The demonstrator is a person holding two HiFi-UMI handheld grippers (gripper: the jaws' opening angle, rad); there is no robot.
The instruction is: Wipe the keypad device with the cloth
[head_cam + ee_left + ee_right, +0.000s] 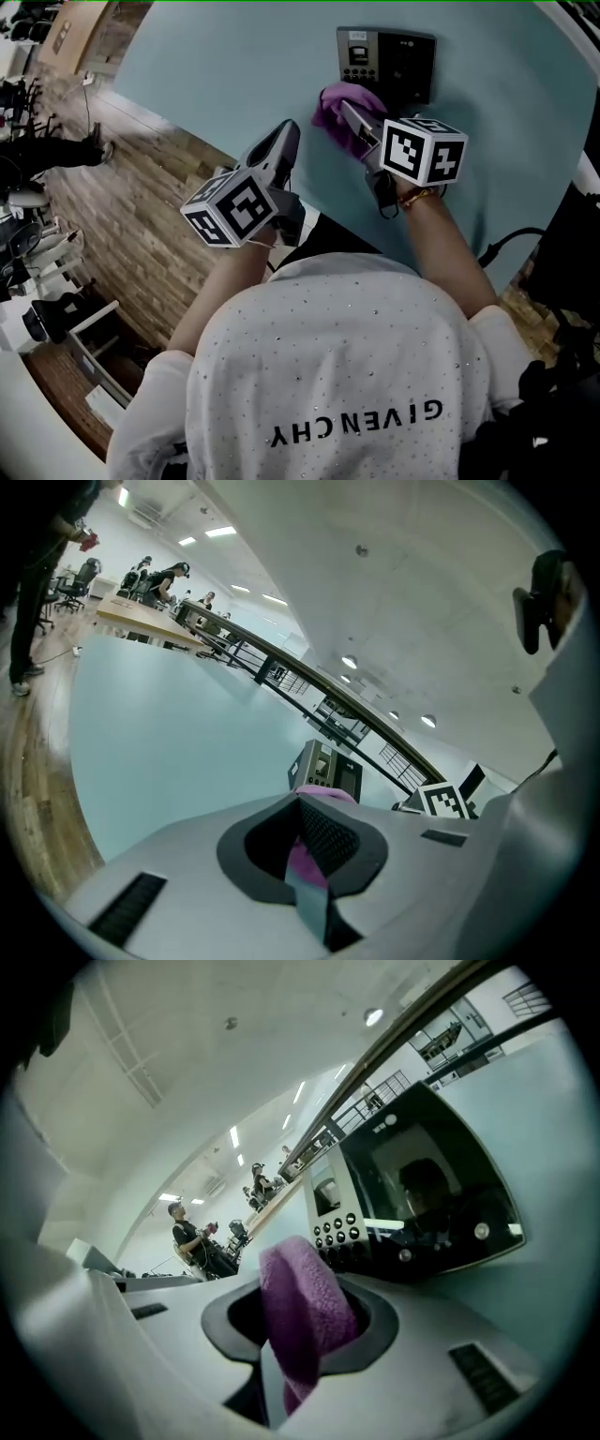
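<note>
The keypad device [386, 64] is a dark box with a small screen and round buttons, fixed to a pale teal wall [234, 75]. My right gripper [351, 114] is shut on a purple cloth [339, 106] just below the device's keypad. In the right gripper view the cloth [302, 1307] bulges out of the jaws, with the keypad device [412, 1194] close ahead. My left gripper [287, 139] hangs lower left of the cloth, jaws together, holding nothing. In the left gripper view the device [325, 766] and a bit of cloth [323, 795] show beyond the jaws.
A wooden floor [141, 216] runs along the wall's base at the left. Desks and equipment [37, 281] stand at the far left, and people sit in the background [197, 1241]. A black cable [511, 239] hangs at the right.
</note>
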